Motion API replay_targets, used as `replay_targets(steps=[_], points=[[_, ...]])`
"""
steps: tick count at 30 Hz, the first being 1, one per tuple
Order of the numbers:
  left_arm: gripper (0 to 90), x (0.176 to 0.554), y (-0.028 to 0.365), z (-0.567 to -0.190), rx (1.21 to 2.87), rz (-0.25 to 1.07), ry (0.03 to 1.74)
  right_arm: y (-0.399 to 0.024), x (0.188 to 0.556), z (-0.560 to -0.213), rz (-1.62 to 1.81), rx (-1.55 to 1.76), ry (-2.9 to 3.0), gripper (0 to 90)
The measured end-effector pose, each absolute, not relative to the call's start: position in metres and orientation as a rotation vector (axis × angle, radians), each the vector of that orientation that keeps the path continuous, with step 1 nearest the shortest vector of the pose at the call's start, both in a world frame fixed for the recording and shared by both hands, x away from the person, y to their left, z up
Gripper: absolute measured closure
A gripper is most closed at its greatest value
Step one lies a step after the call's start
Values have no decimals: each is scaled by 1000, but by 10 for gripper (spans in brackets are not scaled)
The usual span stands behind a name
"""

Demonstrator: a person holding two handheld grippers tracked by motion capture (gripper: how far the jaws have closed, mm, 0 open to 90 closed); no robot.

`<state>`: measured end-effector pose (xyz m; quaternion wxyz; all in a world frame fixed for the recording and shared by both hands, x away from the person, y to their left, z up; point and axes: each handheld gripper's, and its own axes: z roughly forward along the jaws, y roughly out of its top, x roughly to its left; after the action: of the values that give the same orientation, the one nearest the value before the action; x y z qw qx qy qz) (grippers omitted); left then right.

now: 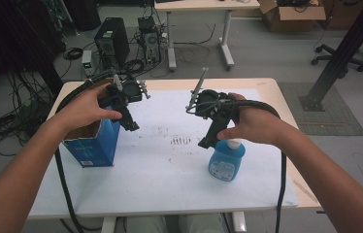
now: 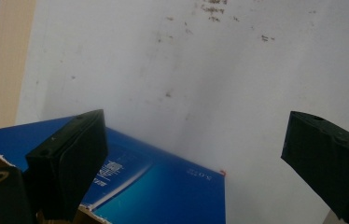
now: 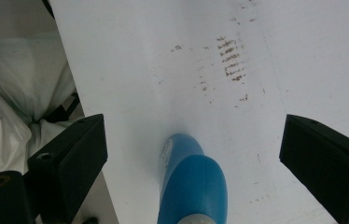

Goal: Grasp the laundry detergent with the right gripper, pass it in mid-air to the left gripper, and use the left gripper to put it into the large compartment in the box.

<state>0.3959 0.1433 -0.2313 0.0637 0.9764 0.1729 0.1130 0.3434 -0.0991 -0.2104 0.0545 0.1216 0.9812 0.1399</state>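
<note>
A blue cardboard box (image 1: 92, 145) with an open top stands at the left of the white-covered table (image 1: 170, 194). My left gripper (image 1: 132, 127) hangs over the box's right edge, jaws open and empty. In the left gripper view the box (image 2: 163, 191) lies below the left gripper (image 2: 193, 126). A blue bottle (image 1: 226, 162) with a white cap stands at the right. My right gripper (image 1: 205, 143) hovers just above it, tilted down and open. In the right gripper view the bottle (image 3: 193, 186) sits below and between the wide jaws of the right gripper (image 3: 193, 123), untouched.
Brown smudges (image 1: 180, 141) mark the sheet's middle. Beyond the table's far edge are a computer tower (image 1: 111, 41), floor cables (image 1: 5, 126), a second desk (image 1: 204, 29) and a black slanted beam (image 1: 344, 53). A cable loops from each gripper over the table sides.
</note>
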Motion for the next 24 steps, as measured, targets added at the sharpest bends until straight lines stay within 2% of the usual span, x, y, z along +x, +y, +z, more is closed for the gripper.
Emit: replay_targets(steps=[24], points=[[74, 395, 142, -226, 2915, 351, 529, -125, 337, -197, 449, 416, 2933, 75]])
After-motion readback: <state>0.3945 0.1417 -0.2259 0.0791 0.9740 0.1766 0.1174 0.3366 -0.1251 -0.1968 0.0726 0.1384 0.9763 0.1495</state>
